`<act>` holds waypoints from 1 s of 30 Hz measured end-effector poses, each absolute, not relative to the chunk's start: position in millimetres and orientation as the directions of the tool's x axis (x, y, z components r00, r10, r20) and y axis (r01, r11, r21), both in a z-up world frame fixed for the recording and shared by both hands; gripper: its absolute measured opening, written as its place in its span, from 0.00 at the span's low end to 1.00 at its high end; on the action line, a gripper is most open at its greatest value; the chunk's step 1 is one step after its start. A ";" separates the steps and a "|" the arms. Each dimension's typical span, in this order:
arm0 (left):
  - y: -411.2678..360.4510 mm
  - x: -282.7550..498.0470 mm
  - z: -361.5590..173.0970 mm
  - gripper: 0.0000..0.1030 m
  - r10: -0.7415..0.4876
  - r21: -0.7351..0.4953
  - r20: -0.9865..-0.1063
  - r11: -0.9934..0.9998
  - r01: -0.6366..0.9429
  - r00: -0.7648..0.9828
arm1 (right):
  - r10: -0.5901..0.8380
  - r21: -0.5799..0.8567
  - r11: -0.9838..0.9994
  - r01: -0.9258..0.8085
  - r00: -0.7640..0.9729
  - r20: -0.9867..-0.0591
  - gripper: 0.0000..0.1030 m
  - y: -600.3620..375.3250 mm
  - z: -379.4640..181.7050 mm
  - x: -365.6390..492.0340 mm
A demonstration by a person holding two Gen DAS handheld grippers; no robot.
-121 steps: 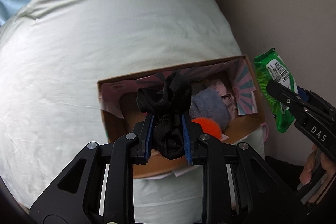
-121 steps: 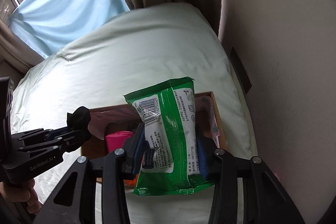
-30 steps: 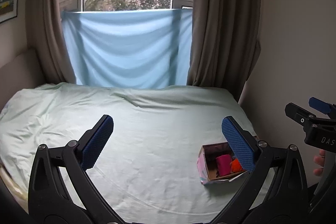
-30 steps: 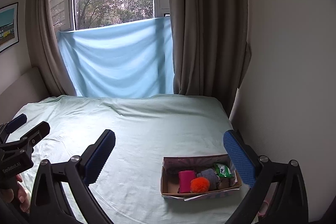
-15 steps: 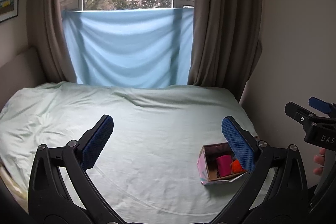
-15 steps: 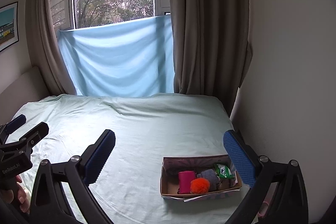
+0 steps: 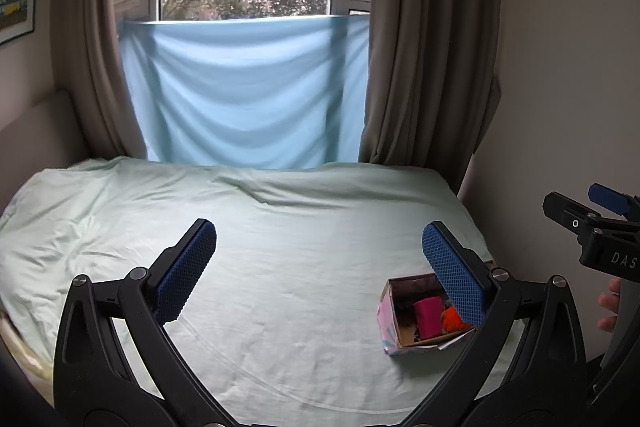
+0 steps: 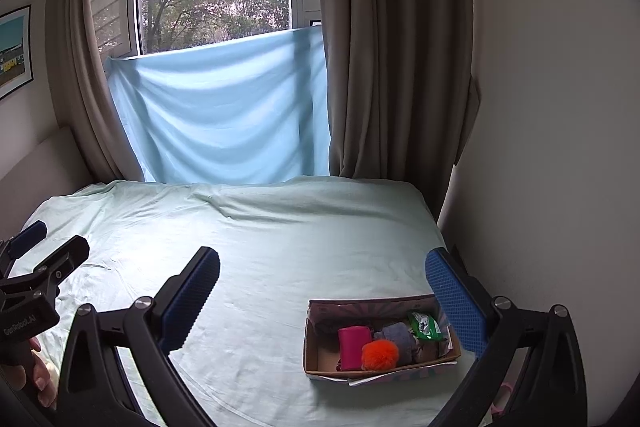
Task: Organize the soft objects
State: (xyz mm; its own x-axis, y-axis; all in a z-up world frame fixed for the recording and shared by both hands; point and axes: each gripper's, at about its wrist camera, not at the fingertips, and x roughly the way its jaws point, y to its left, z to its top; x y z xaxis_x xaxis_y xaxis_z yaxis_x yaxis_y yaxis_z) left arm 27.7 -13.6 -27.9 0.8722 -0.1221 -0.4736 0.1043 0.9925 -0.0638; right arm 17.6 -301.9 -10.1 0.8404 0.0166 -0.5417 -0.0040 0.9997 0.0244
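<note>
I'm holding both my left claw [image 7: 319,247] and right claw [image 8: 323,277] wide open and empty, hovering above the pale green bed [image 8: 280,239], with the patterned cardboard box [image 8: 316,331] of soft stuff sitting lower right, nearer my right one.

The bed sheet [image 8: 280,247] is matt, softly creased cloth. The box [image 8: 320,359] looks like cardboard, brown inside with printed paper outside. In it lie a fluffy orange pom-pom [image 8: 380,354], a glossy green plastic packet [image 8: 427,327] and grey knit fabric [image 8: 400,338]. Both grippers (matt black plastic) carry rough, dimpled blue pads [image 8: 456,299].
</note>
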 end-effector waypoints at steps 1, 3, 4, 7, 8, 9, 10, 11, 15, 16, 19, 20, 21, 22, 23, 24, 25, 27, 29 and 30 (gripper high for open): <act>-13.9 27.8 -28.0 1.00 -0.123 -0.064 -0.472 0.992 0.105 0.873 | 0.016 0.024 1.000 -0.004 0.840 -0.542 0.99 -302.2 -10.6 18.3; -14.0 28.5 -28.4 1.00 -0.124 -0.066 -0.469 0.992 0.106 0.874 | 0.015 0.025 1.000 -0.002 0.840 -0.543 0.99 -302.5 -10.4 19.1; -14.0 29.2 -28.6 1.00 -0.125 -0.066 -0.470 0.992 0.106 0.874 | 0.017 0.027 1.000 -0.003 0.839 -0.544 0.99 -303.1 -10.8 20.3; -14.7 31.1 -29.0 1.00 -0.125 -0.064 -0.472 0.992 0.107 0.873 | 0.017 0.027 1.000 -0.003 0.839 -0.544 0.99 -303.5 -10.8 20.9; -15.0 31.5 -29.2 1.00 -0.126 -0.065 -0.471 0.992 0.108 0.873 | 0.018 0.027 1.000 -0.003 0.839 -0.543 0.99 -303.5 -10.8 21.0; -15.0 31.6 -28.8 1.00 -0.127 -0.065 -0.471 0.992 0.109 0.873 | 0.018 0.027 1.000 -0.003 0.840 -0.542 0.99 -303.4 -10.4 20.8; -15.3 31.6 -29.1 1.00 -0.126 -0.064 -0.471 0.992 0.109 0.873 | 0.017 0.028 1.000 -0.002 0.840 -0.543 0.99 -303.9 -11.0 21.5; -15.0 31.5 -28.7 1.00 -0.125 -0.063 -0.470 0.992 0.109 0.874 | 0.017 0.028 1.000 -0.002 0.840 -0.542 0.99 -304.4 -11.3 21.9; -15.1 31.0 -28.5 1.00 -0.124 -0.061 -0.470 0.992 0.107 0.874 | 0.017 0.028 1.000 -0.003 0.841 -0.541 0.99 -305.4 -11.9 23.0; -15.0 31.0 -28.6 1.00 -0.123 -0.061 -0.470 0.992 0.107 0.874 | 0.017 0.027 1.000 -0.003 0.841 -0.540 0.99 -305.3 -12.0 23.2; -14.2 30.2 -28.4 1.00 -0.119 -0.058 -0.469 0.993 0.104 0.875 | 0.018 0.026 1.000 -0.005 0.843 -0.537 0.99 -305.4 -12.4 23.2; -14.0 30.1 -28.0 1.00 -0.115 -0.056 -0.470 0.993 0.100 0.875 | 0.018 0.026 1.000 -0.005 0.844 -0.536 0.99 -305.4 -12.4 23.6; -13.8 29.8 -27.9 1.00 -0.113 -0.055 -0.469 0.994 0.098 0.876 | 0.019 0.026 1.000 -0.006 0.844 -0.536 0.99 -305.6 -12.9 24.3; -13.8 29.6 -27.7 1.00 -0.110 -0.054 -0.469 0.994 0.096 0.877 | 0.020 0.027 1.000 -0.006 0.845 -0.534 0.99 -305.6 -12.9 24.4; -13.9 29.8 -27.1 1.00 -0.105 -0.052 -0.468 0.994 0.092 0.877 | 0.020 0.027 1.000 -0.006 0.846 -0.532 0.99 -305.7 -12.8 24.4; -14.1 29.9 -26.6 1.00 -0.099 -0.048 -0.468 0.995 0.087 0.878 | 0.021 0.027 1.000 -0.008 0.847 -0.531 0.99 -306.1 -12.9 24.6; -14.0 29.5 -26.3 1.00 -0.092 -0.044 -0.467 0.996 0.081 0.880 | 0.021 0.026 1.000 -0.009 0.848 -0.530 0.99 -306.1 -13.0 24.4; -13.9 28.9 -25.3 1.00 -0.081 -0.039 -0.465 0.997 0.071 0.882 | 0.022 0.026 1.000 -0.009 0.849 -0.527 0.99 -306.2 -13.2 24.2; -12.8 28.0 -24.7 1.00 -0.075 -0.039 -0.462 0.997 0.065 0.884 | 0.023 0.026 1.000 -0.010 0.850 -0.527 0.99 -306.2 -13.1 23.8; -12.2 27.5 -24.3 1.00 -0.076 -0.040 -0.461 0.997 0.064 0.884 | 0.023 0.027 1.000 -0.010 0.850 -0.526 0.99 -306.3 -13.1 23.8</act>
State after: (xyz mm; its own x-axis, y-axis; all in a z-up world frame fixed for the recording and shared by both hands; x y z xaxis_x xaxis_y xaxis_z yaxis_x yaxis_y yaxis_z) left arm 27.5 -12.2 -24.3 0.8841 -0.0757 -0.4610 0.0643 0.9971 -0.0405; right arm 23.8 -306.3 -13.2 0.8504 0.0225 -0.5257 -0.0101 0.9996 0.0265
